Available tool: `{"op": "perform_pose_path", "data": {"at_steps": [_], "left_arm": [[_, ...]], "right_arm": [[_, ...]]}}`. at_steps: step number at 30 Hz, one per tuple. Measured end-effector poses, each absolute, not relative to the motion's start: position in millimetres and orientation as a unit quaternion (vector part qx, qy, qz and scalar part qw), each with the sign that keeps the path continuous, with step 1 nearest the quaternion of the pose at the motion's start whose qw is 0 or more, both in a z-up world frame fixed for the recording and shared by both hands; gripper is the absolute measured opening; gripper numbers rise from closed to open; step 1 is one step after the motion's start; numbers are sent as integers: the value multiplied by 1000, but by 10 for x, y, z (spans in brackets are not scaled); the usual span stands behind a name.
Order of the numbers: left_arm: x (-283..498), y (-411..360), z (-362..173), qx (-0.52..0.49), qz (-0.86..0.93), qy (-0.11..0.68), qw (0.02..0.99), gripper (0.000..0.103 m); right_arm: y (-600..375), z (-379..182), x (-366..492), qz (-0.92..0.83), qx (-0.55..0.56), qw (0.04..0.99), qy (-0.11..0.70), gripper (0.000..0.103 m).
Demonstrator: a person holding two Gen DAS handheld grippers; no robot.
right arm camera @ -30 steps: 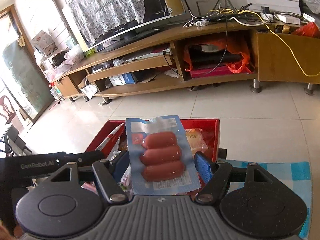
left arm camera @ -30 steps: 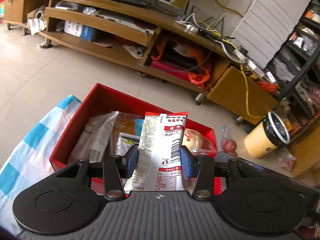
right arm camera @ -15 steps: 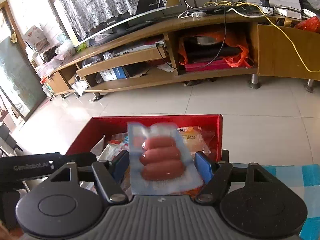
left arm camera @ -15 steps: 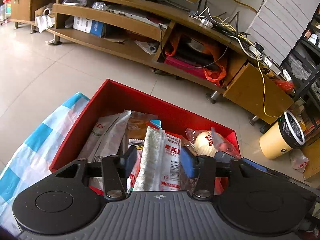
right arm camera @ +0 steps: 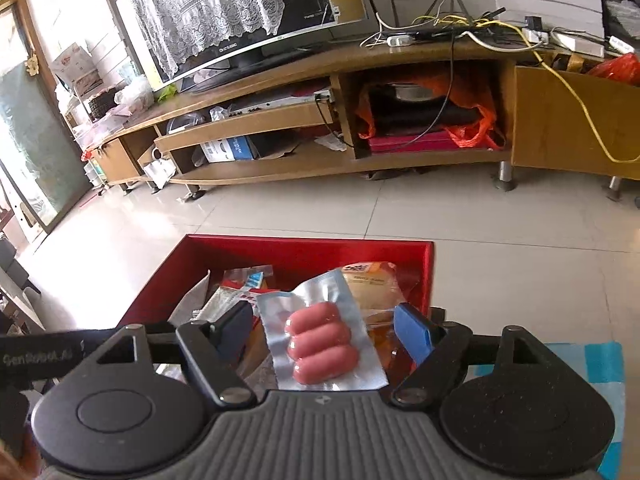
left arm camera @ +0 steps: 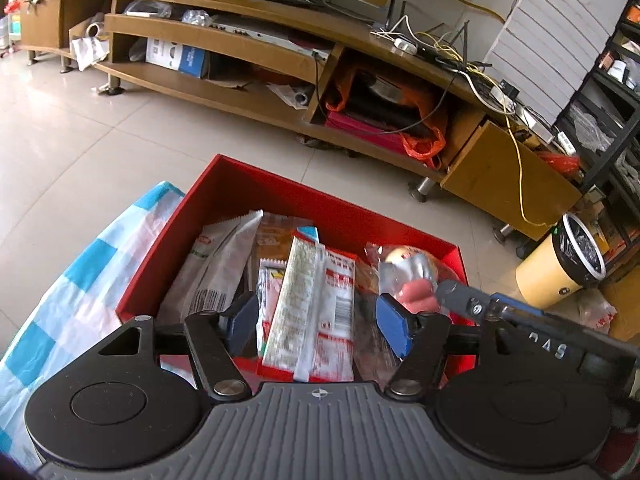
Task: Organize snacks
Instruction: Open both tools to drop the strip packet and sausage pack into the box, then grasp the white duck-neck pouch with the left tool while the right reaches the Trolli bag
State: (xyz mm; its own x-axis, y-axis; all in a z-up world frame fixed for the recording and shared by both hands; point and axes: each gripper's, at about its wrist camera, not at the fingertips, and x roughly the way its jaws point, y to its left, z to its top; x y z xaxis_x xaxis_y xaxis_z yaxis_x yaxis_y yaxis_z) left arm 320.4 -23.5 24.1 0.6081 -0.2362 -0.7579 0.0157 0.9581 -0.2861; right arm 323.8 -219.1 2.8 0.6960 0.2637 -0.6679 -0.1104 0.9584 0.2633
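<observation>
I've got both tongs over the red box (left arm camera: 248, 184) on the checked cloth (left arm camera: 80, 280), since that's where the snacks are being gathered; left tongs (left arm camera: 316, 316) opening now, pads clear of the red-and-white packet (left arm camera: 316, 304), which leans on the pile inside; right tongs (right arm camera: 320, 332) opening too, and the sausage pack (right arm camera: 320, 340) lies loose between them, over the box

Both the left gripper (left arm camera: 318, 324) and the right gripper (right arm camera: 322, 330) sit low in frame, pointing downward, jaws opening, pads pressing on nothing.
</observation>
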Motion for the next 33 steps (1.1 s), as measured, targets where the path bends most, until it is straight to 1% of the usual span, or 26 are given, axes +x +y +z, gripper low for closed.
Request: {"op": "perform_pose_path", "data": {"at_steps": [2,4,10,15,19,31,33], "left_arm": [[3145,-236,264,-124,-72,435,889,73],[3094,-239,287,-127,-74,434,889,75],[2935,-316,339,-112,-85,429,892,76],[2789,-345,361,-108,-97,428,892,77],[2653,-360,374,-98,-102,427,893,79],[2349,-333,368,-83,-109,432,891,79],[2293,-343,363,-77,-111,434,891,79]], "right_arm": [[-2207,62,3192,101,99,916,376,78],[-2222,101,3147,103,99,915,376,78],[-2176,188,3003,118,79,913,383,78],[-2095,181,2862,129,56,907,397,79],[-2069,161,2745,130,43,904,406,80],[-2024,72,2448,132,35,892,430,80],[-2006,54,2393,134,34,889,436,83]]}}
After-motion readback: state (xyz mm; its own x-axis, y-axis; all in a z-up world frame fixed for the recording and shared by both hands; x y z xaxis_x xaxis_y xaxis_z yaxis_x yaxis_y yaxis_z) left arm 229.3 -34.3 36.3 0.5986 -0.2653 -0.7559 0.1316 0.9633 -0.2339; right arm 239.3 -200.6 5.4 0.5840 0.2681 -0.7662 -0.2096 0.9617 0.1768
